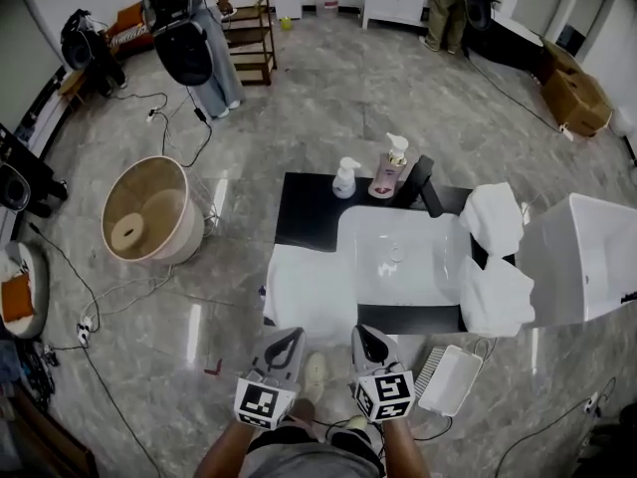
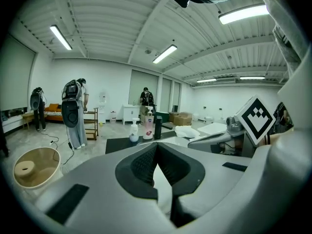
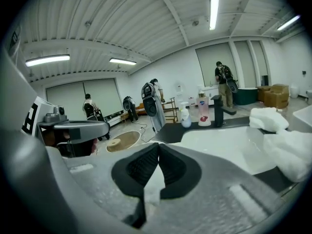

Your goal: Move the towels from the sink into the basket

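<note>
We see both grippers low at the near edge of the head view, side by side and just short of the black counter (image 1: 309, 212). The left gripper (image 1: 287, 335) has its jaws pressed together at the tips with nothing between them. The right gripper (image 1: 366, 331) is pressed together in the same way and also carries nothing. The left one points toward the counter's near left corner, the right one toward the near rim of the sink (image 1: 398, 297).

The sink is a white basin set in the counter, and three white towels lie around it. The left towel (image 1: 314, 292) is draped over the counter's near left corner, against the basin's left rim. The far right towel (image 1: 493, 217) is bunched at the basin's far right corner. The near right towel (image 1: 498, 299) is bunched just nearer, at the near right corner. We cannot tell whether these two touch.

The basket (image 1: 189, 232) stands on the floor well to the left of the counter, with a pale round thing (image 1: 127, 233) in its bottom.

On the counter's far edge stand a white bottle (image 1: 345, 179), a pink bottle (image 1: 390, 172) and a black tap (image 1: 426, 185), close together. A white tub (image 1: 582, 257) stands right of the counter, and a white tray (image 1: 450, 378) lies on the floor near its right corner.
</note>
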